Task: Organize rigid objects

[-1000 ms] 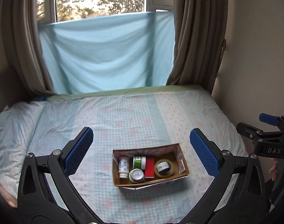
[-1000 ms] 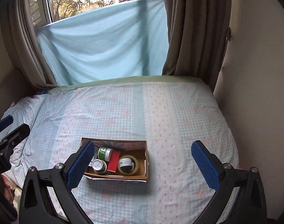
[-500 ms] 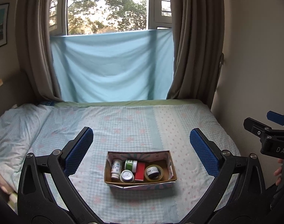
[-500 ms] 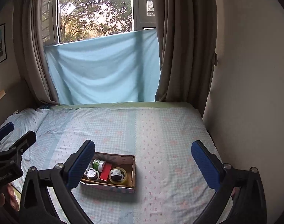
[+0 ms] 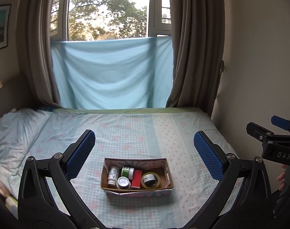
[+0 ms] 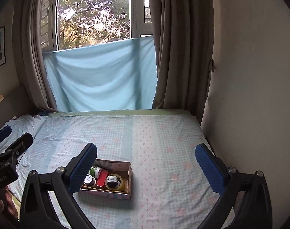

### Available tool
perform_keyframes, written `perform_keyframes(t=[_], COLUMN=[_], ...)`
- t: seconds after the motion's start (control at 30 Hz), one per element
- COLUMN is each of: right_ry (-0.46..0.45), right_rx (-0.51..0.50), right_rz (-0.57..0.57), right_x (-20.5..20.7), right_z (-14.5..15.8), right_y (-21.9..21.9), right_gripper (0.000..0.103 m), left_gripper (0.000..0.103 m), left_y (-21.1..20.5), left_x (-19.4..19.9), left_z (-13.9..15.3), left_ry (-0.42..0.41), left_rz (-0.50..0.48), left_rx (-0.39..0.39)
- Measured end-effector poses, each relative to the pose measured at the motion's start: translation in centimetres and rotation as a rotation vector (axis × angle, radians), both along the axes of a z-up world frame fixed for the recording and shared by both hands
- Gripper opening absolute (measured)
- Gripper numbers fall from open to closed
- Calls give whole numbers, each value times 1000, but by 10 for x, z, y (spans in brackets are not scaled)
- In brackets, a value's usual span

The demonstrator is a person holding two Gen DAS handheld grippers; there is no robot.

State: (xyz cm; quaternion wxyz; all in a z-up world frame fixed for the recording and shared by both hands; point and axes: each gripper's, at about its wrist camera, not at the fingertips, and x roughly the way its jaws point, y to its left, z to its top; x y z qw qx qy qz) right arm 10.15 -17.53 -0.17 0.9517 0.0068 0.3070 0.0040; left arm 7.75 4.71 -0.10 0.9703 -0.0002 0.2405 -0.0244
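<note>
We hold both the left gripper (image 5: 144, 153) and right gripper (image 6: 146, 167) spread apart, empty. Since a second ago we have drawn back and tilted up: the open cardboard box (image 5: 136, 189) of small containers sits lower, farther off.

You're facing a bed (image 5: 126, 133) with a pale blue checked, pink-flowered sheet, rumpled pillow (image 5: 15, 131) at left. Behind it, a window (image 5: 108, 11) showing trees in daylight, light blue cloth (image 5: 112, 76) over its lower half, brown curtains (image 5: 196, 43) either side. Beige wall (image 6: 255, 76) right; framed picture (image 5: 0, 26) left.

Both wrist views overlook the bed (image 5: 126, 133), windowward.
</note>
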Motion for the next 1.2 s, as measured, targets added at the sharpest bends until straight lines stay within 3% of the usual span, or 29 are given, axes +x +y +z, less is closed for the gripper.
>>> perform_keyframes(t=[1.2], right_ry=[-5], right_rx=[0], right_rz=[-15], right_x=[5], right_z=[0], right_y=[10], right_gripper=[103], left_gripper=[103], left_y=[7], left_x=[0], left_z=[3], left_ry=[-19], left_rz=[-16], left_rx=[-9])
